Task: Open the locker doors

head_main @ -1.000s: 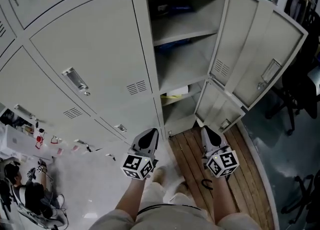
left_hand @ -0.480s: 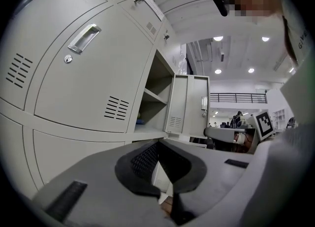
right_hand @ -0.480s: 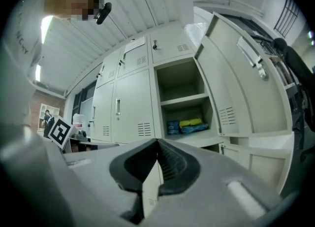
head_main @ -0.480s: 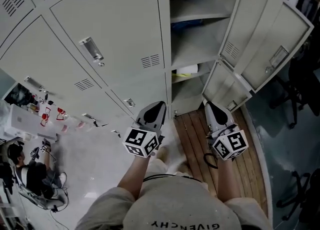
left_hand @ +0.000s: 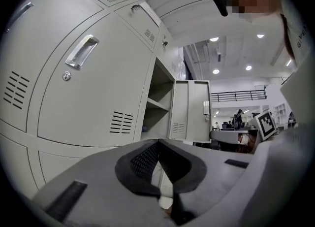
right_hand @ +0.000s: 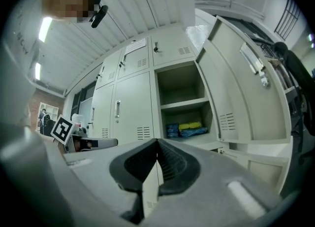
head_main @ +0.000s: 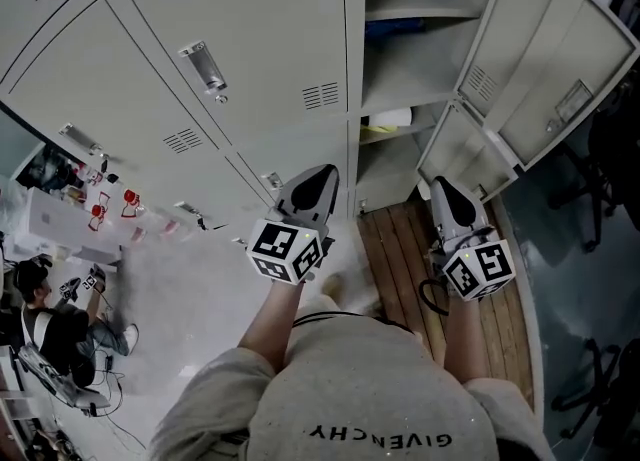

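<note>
Grey lockers fill the top of the head view. The right column stands open: its upper door (head_main: pixel 545 59) and lower door (head_main: pixel 470 154) swing out to the right, baring the shelves (head_main: pixel 410 59). To the left is a closed door (head_main: pixel 240 59) with a metal handle (head_main: pixel 205 67). My left gripper (head_main: pixel 318 181) is shut on nothing and points at the closed door's lower part. My right gripper (head_main: pixel 443 189), also shut and empty, points at the open column. In the left gripper view the closed door (left_hand: pixel 93 88) and its handle (left_hand: pixel 81 51) lie ahead of the gripper (left_hand: pixel 158 142). Ahead of the right gripper (right_hand: pixel 157 142) are blue and yellow packs (right_hand: pixel 187 128).
A wooden platform (head_main: pixel 400 259) lies on the floor under the open column. A person (head_main: pixel 50 329) sits at the lower left beside a cluttered white table (head_main: pixel 60 229). Dark office chairs (head_main: pixel 600 379) stand at the right. More closed lockers (right_hand: pixel 117 109) run to the left.
Both grippers have come up higher in front of the lockers, still shut. The head view has tilted down, showing more of the person's shirt.
</note>
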A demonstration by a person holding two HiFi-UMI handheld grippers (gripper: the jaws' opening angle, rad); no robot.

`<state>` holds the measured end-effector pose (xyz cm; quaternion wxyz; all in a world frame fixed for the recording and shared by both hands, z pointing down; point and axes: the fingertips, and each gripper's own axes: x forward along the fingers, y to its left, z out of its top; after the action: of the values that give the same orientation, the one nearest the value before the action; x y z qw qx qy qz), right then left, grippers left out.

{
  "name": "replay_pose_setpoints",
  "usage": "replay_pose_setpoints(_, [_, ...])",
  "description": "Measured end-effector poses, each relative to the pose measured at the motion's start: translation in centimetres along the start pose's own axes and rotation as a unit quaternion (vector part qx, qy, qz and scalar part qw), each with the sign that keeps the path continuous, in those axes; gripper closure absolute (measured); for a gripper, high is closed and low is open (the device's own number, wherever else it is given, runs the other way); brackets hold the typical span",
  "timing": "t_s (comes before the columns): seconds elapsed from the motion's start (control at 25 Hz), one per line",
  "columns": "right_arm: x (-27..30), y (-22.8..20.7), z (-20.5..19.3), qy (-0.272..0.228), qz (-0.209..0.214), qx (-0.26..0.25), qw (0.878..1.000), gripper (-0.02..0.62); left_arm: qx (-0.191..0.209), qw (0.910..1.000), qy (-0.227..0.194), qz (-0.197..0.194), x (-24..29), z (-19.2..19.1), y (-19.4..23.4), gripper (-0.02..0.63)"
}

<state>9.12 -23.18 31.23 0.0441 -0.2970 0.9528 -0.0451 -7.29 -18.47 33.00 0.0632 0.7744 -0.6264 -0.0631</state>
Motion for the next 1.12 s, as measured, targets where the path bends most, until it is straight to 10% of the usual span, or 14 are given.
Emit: replay_pose_setpoints(1.12, [1.5,-1.7,-1.6,-0.001,-0.021,0.028,0.999,0.592,-0.008,1.0,0.0,-0.005,1.5,0.8,2.2,0.607])
